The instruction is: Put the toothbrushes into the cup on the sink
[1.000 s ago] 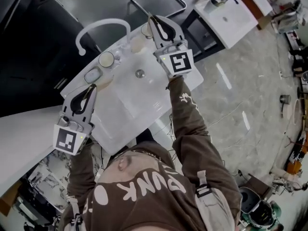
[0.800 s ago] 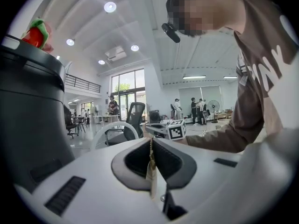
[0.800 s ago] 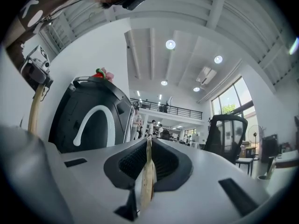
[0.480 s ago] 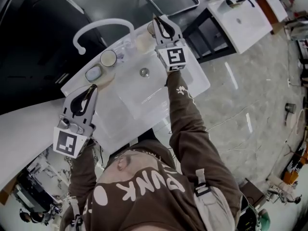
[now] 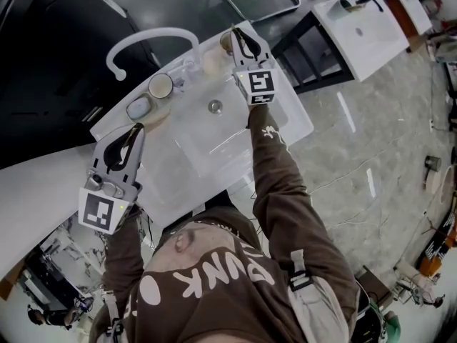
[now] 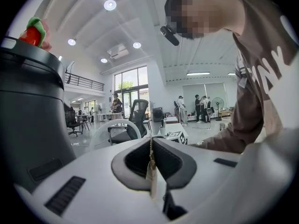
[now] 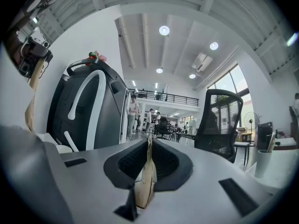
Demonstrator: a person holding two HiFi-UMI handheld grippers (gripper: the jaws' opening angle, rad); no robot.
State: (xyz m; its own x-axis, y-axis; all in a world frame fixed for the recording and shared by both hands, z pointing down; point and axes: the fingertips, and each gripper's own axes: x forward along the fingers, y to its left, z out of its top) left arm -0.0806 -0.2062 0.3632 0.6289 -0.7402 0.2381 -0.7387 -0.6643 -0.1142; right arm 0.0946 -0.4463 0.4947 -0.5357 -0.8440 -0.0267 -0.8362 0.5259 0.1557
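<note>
Well, brown sweatshirt [image 5: 221,281] lettered "UNK" — left gripper [image 5: 136,128], right gripper [image 5: 236,29], both closed.

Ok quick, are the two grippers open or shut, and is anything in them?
Left gripper: shut, holding nothing.
Right gripper: shut, holding nothing.

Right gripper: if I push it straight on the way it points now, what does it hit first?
Probably nothing close. The right gripper points between the white faucet on its left and the black chair on its right, into open room. Depth is hard to judge from here.
</note>
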